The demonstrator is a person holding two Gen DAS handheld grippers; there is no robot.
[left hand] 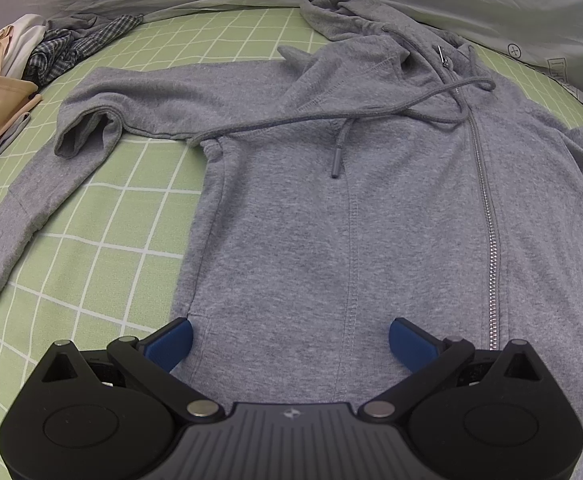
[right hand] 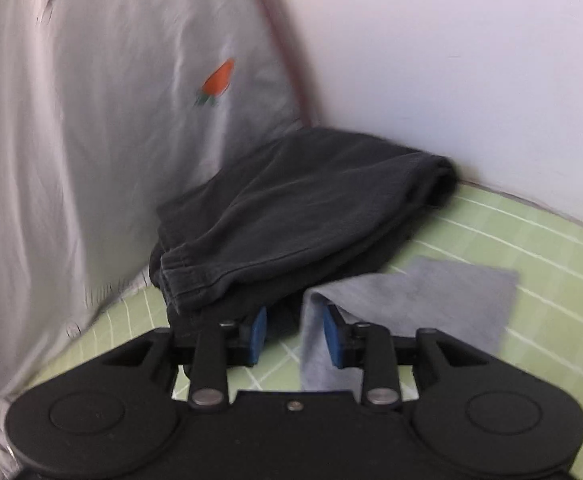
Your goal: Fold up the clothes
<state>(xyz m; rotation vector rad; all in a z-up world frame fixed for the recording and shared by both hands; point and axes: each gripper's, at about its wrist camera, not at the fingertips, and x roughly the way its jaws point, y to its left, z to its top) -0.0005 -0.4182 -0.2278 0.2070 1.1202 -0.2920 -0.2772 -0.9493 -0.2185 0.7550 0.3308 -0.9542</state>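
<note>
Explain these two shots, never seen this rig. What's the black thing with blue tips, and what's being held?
No robot arm: a person carries a two-finger gripper in each hand, each with a fisheye camera looking along its fingers. The left camera shows the left gripper wide open, holding nothing, above a grey zip hoodie spread on a green checked sheet, with a clothes pile beyond. The blurry right camera shows the right gripper with a grey sleeve between its fingers; whether it is pinched, I cannot tell. Dark folded trousers lie ahead.

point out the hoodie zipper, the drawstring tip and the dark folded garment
hoodie zipper [left hand: 487, 216], left wrist view, mid-length of the metal teeth
drawstring tip [left hand: 335, 162], left wrist view, the capped end
dark folded garment [right hand: 303, 216], right wrist view, its top face
</note>
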